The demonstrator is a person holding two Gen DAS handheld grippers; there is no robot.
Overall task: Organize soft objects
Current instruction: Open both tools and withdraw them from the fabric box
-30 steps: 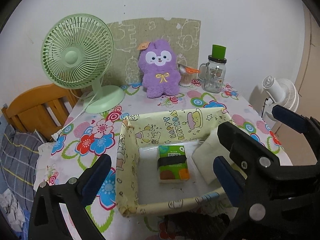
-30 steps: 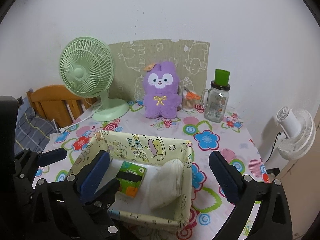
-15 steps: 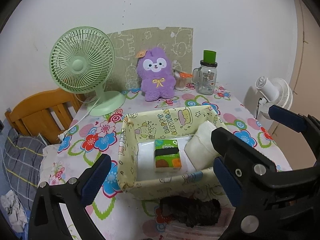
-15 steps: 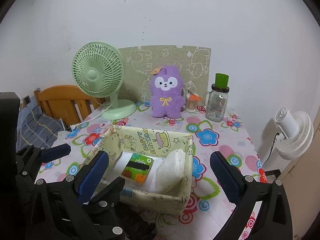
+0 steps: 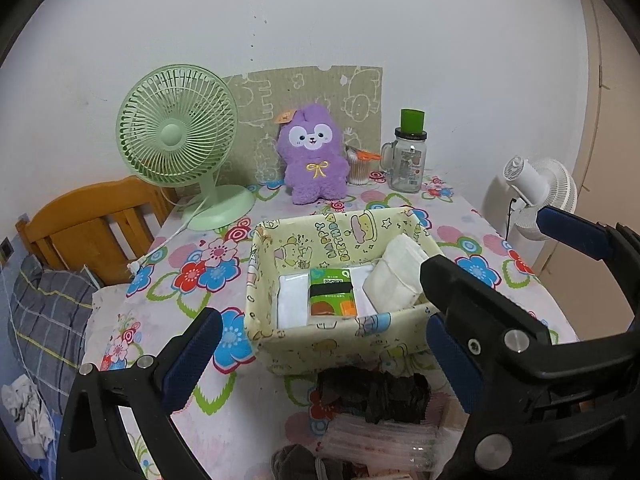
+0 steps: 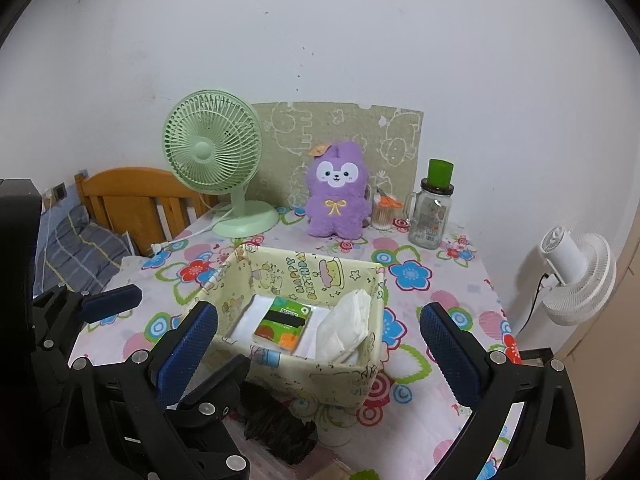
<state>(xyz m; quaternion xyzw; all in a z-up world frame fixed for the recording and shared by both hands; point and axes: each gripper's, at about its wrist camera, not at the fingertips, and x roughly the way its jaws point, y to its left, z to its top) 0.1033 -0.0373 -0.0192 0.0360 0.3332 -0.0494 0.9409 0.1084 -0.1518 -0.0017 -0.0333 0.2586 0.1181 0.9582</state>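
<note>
The fabric storage box [image 5: 336, 344] sits near the front centre of the desk [image 5: 180, 300], which carries a flower-print cloth. The box is rectangular with soft, slightly sagging pale-yellow walls printed with cartoon figures. Inside it, a green and orange tissue packet [image 5: 332, 292] with a black band lies flat on a white liner, and a white soft pack [image 5: 394, 276] leans tilted against the box's right wall.

Just in front of the box, a crumpled black soft item [image 5: 372, 394] lies on the desk, touching or nearly touching the front wall. It partly rests on a clear plastic-wrapped pack [image 5: 380, 440] at the desk's near edge.

Behind the box, well apart, a fluffy purple plush toy [image 5: 314, 160] stands upright against a printed board. A light green desk fan [image 5: 178, 140] stands to its left; a glass jar with a green lid [image 5: 408, 156] stands to its right. A wooden bed frame [image 5: 92, 224] lies beyond the desk's left edge.

The left claw [image 5: 320, 354] is spread wide and grips nothing; its blue-padded fingers flank the box front. The right claw [image 6: 320, 344] is likewise spread wide and empty, above the near side of the box.
</note>
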